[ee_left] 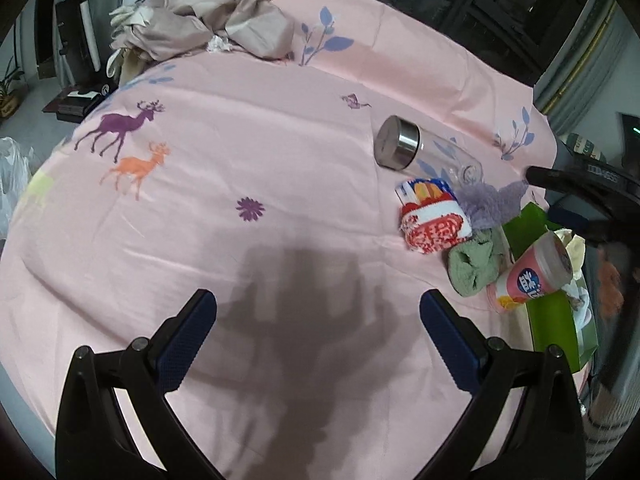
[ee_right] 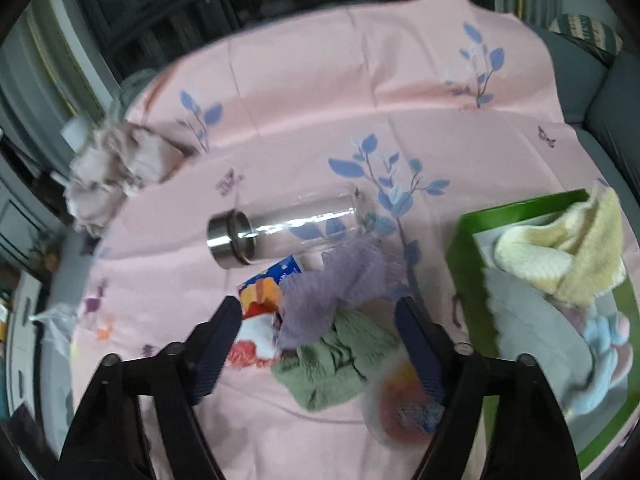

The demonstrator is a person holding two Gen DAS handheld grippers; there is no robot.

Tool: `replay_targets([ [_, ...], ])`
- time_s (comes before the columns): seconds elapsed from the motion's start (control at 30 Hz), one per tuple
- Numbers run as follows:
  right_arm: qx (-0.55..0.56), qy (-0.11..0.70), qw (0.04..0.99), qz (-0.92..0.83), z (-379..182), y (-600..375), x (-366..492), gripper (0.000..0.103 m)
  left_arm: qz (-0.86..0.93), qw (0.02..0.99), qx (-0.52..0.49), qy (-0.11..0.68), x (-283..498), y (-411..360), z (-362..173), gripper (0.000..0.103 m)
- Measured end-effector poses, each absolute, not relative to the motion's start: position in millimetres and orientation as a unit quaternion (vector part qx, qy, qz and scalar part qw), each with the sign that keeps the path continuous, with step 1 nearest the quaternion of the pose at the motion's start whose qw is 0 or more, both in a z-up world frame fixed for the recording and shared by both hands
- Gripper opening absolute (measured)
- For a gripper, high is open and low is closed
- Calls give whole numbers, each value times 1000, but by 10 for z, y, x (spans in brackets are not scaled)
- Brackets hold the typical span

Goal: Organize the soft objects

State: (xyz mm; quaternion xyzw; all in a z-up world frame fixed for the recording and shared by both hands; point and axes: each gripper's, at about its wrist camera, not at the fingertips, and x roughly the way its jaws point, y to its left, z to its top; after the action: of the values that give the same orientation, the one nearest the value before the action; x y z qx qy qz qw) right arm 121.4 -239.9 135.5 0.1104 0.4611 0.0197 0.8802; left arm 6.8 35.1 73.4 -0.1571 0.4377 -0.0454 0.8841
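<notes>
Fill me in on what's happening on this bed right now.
A person is sorting soft items into the green box, which already holds a yellow cloth and other soft things. The right tool hangs open over the purple cloth and green cloth, gripping nothing. The left tool is open over bare pink sheet. A glass bottle lies on its side nearby.

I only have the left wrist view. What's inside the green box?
Observer: A yellow towel lies in the green box, over its far edge.
Operator: Anything else in there?
Observer: A light blue and pink soft item at the near end.
Operator: Where is the right gripper?
Observer: The right gripper is open, above the purple cloth and the green cloth.
</notes>
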Motion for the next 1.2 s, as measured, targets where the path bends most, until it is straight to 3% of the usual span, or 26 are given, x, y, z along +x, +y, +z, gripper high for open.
replay_targets([
  [0.03, 104, 473, 875, 12, 1297, -2358, 1314, 65, -46, 883, -159, 439, 70, 365, 731, 101],
  [0.1, 90, 493, 865, -3, 1191, -2317, 1446, 41, -46, 881, -163, 441, 78, 401, 717, 101],
  [0.13, 83, 502, 861, -11, 1128, -2308, 1502, 23, -44, 881, -163, 441, 81, 419, 712, 101],
  [0.17, 82, 506, 858, -16, 1088, -2318, 1525, 14, -40, 882, -162, 441, 81, 436, 708, 101],
  [0.27, 100, 497, 862, -14, 1073, -2373, 1486, 9, -37, 880, -166, 443, 80, 475, 704, 101],
  [0.7, 123, 356, 901, 217, 1996, -1954, 454, 8, -29, 875, -212, 435, 63, 685, 753, 101],
  [0.9, 141, 426, 848, 282, 1435, -1701, 240, 8, -21, 874, -225, 431, 27, 783, 767, 101],
  [1.1, 105, 542, 808, 204, 709, -1636, 408, 8, -35, 872, -201, 445, 5, 686, 707, 100],
  [1.13, 110, 554, 803, 190, 649, -1686, 433, 10, -39, 872, -197, 446, -6, 663, 699, 100],
  [1.2, 108, 568, 797, 174, 611, -1749, 442, 26, -46, 873, -186, 450, -22, 591, 680, 100],
])
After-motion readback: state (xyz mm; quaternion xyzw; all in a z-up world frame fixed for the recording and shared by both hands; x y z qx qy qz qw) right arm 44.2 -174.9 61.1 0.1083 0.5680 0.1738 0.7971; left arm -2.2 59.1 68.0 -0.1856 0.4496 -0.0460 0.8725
